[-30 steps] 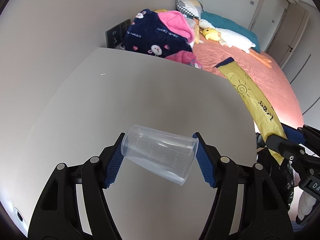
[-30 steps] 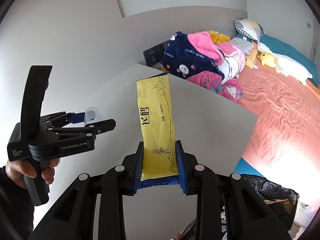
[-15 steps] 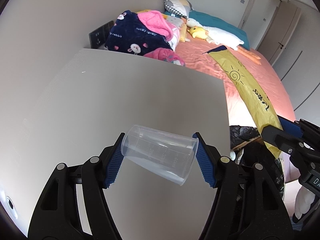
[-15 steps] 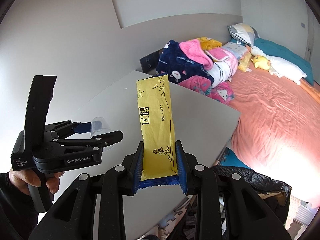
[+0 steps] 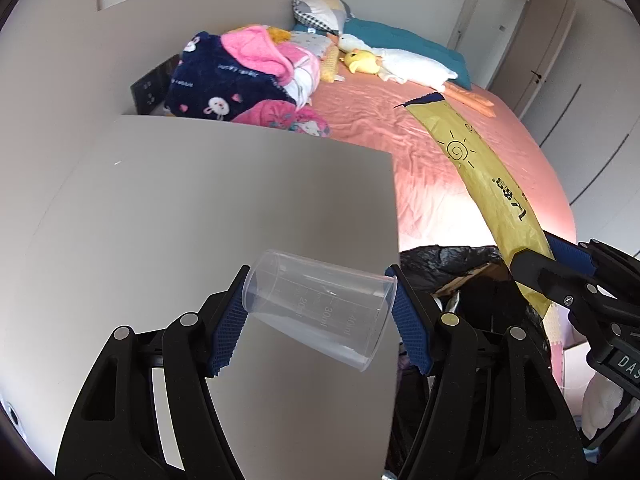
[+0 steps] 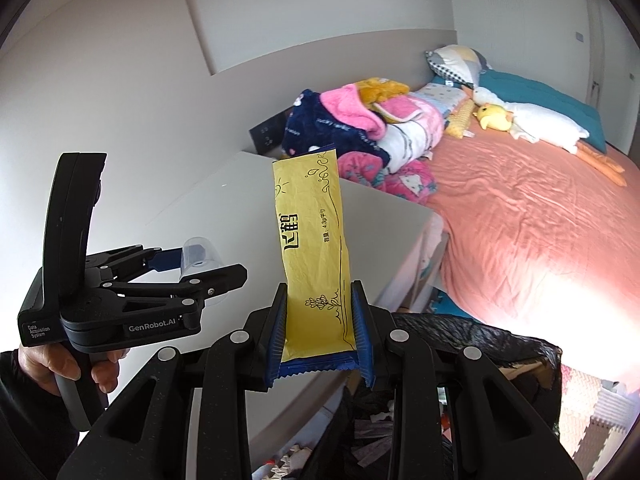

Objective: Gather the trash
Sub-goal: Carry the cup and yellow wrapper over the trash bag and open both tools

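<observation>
Both hand-held grippers, pinching clear cup [image 5: 320, 304] and yellow packet [image 6: 316, 264], now nearer black trash bag [image 5: 448, 260]

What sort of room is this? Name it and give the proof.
A bedroom, most likely: a bed with a pink sheet, a pillow and plush toys, and folded blankets piled beside a pale table.

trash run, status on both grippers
Left gripper shut on clear cup. Right gripper shut on yellow packet. Black trash bag open below, nothing blocking.

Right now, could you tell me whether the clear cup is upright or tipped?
Tipped: the clear cup lies sideways between the left tongs, rim toward the right pad, apparently empty.
</observation>
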The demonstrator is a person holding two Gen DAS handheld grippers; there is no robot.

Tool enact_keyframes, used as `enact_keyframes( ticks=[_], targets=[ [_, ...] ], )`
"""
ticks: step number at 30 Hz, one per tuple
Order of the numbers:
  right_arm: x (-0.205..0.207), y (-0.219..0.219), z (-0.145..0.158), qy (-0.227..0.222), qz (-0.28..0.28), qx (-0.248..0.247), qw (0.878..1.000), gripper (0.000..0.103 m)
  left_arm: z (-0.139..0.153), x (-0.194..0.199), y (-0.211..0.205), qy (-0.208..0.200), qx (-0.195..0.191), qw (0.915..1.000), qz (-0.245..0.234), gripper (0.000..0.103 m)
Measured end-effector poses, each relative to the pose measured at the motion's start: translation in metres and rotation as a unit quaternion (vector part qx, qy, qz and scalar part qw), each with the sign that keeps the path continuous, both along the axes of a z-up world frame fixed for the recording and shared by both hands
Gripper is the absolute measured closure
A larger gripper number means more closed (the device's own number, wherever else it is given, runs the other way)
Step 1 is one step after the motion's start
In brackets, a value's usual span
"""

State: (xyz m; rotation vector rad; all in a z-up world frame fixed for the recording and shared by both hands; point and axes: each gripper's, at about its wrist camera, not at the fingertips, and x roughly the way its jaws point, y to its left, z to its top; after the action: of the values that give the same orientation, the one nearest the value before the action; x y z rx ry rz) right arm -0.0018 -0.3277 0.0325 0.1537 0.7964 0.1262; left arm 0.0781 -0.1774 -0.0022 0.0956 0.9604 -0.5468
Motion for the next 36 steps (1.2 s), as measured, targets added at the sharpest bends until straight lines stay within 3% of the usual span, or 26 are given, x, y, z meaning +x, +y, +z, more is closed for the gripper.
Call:
enact_keyframes(
  ticks=[17, 36],
  targets=[
    [-0.031, -0.074, 0.006, -0.012, -0.076, 0.006, 0.997, 0.071, 0.005, -0.013, -0.080, -0.001, -0.003, 0.9972, -0.075, 0.038],
    [-0.073, -0.139, 0.015, -0.028, -0.153, 0.013, 0.988, 0.071, 0.010, -0.037, -0.161, 0.004, -0.012, 0.9856, -0.169, 0.038]
  ],
)
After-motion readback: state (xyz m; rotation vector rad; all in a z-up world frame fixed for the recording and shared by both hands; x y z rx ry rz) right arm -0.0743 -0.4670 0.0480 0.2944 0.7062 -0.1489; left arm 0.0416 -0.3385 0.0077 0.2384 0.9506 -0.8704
